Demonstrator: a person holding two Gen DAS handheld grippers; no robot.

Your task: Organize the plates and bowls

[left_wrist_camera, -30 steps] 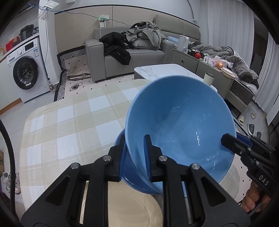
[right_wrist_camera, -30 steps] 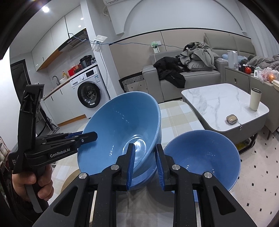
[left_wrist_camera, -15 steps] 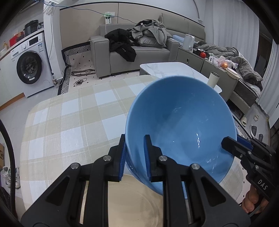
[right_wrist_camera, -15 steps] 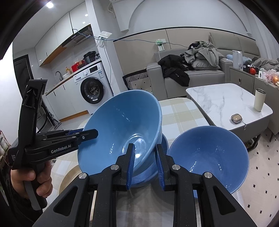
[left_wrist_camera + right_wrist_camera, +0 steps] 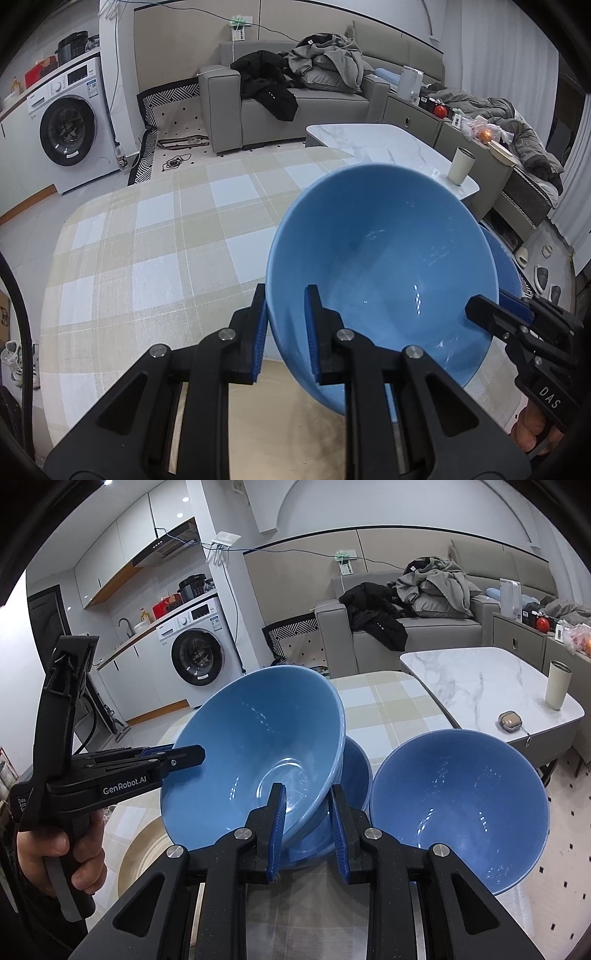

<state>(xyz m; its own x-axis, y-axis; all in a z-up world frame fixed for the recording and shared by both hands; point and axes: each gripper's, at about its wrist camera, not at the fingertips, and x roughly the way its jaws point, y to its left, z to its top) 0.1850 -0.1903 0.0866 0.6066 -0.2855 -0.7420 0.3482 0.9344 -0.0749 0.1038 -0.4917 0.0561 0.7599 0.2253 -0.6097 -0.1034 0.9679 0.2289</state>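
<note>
A tilted blue bowl (image 5: 255,753), clamped at opposite rims by the left gripper (image 5: 284,325) and right gripper (image 5: 306,823), was held over a second bowl (image 5: 354,771), judged mid-nesting; levelling and release were called for next.

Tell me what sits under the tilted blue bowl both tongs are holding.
Under the tilted blue bowl, another blue bowl shows at its right side, with a tan plate on the checked tablecloth lower left. The lower bowl's inside and base are covered.
</note>
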